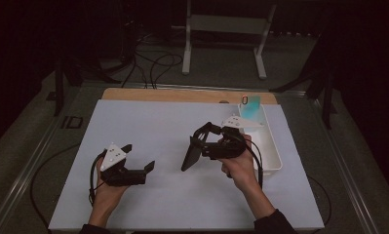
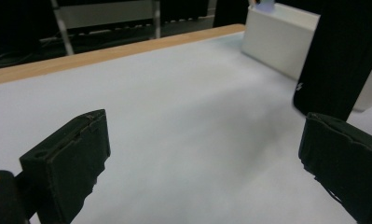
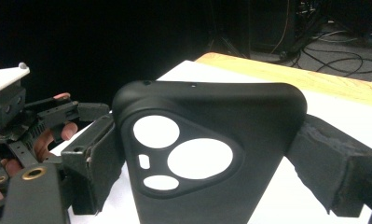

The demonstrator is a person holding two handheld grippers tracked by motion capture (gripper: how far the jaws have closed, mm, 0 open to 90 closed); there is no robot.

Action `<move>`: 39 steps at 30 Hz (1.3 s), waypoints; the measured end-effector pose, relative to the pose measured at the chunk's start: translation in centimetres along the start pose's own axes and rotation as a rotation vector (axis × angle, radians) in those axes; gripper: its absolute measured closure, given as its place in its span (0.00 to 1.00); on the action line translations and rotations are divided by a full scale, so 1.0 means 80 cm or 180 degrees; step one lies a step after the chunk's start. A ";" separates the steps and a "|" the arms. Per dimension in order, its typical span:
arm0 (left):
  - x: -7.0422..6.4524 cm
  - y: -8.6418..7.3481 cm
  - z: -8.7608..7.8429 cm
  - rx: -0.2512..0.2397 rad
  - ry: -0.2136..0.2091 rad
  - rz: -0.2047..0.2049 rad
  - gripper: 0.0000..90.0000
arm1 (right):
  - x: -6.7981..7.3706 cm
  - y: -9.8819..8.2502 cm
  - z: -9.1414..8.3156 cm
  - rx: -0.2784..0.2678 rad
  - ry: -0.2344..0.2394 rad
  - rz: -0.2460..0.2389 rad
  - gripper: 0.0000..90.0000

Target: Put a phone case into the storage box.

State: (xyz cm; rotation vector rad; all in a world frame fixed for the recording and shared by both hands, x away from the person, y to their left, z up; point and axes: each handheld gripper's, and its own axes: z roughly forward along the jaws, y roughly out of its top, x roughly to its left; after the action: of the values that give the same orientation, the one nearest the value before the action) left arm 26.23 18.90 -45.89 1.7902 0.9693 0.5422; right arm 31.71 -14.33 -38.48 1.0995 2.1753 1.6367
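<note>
My right gripper (image 1: pixel 198 141) is shut on a black phone case (image 1: pixel 189 157), held above the middle of the white table sheet (image 1: pixel 153 122) and tilted down to the left. In the right gripper view the case (image 3: pixel 211 149), with its camera cut-outs, is clamped between the two jaws of this gripper (image 3: pixel 202 156). My left gripper (image 1: pixel 139 157) rests low at the front left, open with nothing in it. In the left gripper view its jaws stand wide apart (image 2: pixel 202 140) over bare sheet, and the case (image 2: pixel 342 56) hangs ahead at the right. The left gripper (image 3: pixel 44 121) also appears beyond the case.
A white bin (image 1: pixel 270 146) lies along the sheet's right edge, with a teal object (image 1: pixel 251 108) standing at its far end. The wooden table edge (image 1: pixel 182 95) runs along the back. A white frame (image 1: pixel 226 24) and cables (image 1: pixel 158 63) lie on the floor behind.
</note>
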 end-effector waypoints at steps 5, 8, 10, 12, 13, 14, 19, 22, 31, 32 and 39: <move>0.008 -0.018 -0.007 0.0051 0.0082 -0.0036 0.02 | -0.002 -0.001 -0.002 -0.0005 -0.0005 0.0015 0.16; 0.014 -0.031 -0.013 0.0106 0.0135 -0.0040 0.02 | -0.002 0.000 -0.002 -0.0016 -0.0003 0.0013 0.16; 0.017 -0.039 -0.017 0.0126 0.0177 -0.0026 0.01 | -0.002 0.000 -0.003 -0.0020 -0.0003 0.0016 0.16; 0.018 -0.044 -0.020 0.0137 0.0209 -0.0001 0.01 | -0.002 0.000 -0.003 -0.0023 -0.0005 0.0013 0.16; 0.019 -0.045 -0.021 0.0124 0.0215 0.0011 0.01 | -0.003 0.000 -0.003 -0.0029 -0.0008 0.0015 0.16; 0.019 -0.046 -0.022 0.0117 0.0214 0.0023 0.01 | -0.003 0.001 -0.003 -0.0037 -0.0011 0.0022 0.16; 0.022 -0.049 -0.022 0.0113 0.0225 0.0050 0.01 | -0.006 0.001 -0.005 -0.0066 -0.0024 0.0025 0.16; 0.023 -0.052 -0.020 0.0117 0.0235 0.0048 0.01 | -0.009 0.003 -0.006 -0.0072 -0.0052 0.0026 0.16; 0.023 -0.056 -0.014 0.0147 0.0261 0.0048 0.01 | -0.025 0.019 -0.009 -0.0133 -0.0186 0.0020 0.16; 0.023 -0.056 -0.014 0.0147 0.0261 0.0048 0.01 | -0.026 0.021 -0.009 -0.0136 -0.0205 0.0020 0.16; 0.021 -0.056 -0.014 0.0140 0.0285 0.0030 0.01 | -0.040 0.037 -0.012 -0.0166 -0.0332 -0.0027 0.16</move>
State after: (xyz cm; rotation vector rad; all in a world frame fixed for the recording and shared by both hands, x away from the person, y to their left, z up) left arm 24.76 21.75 -49.64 1.8232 1.0416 0.6156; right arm 34.68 -16.83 -36.29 1.1329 2.0580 1.5858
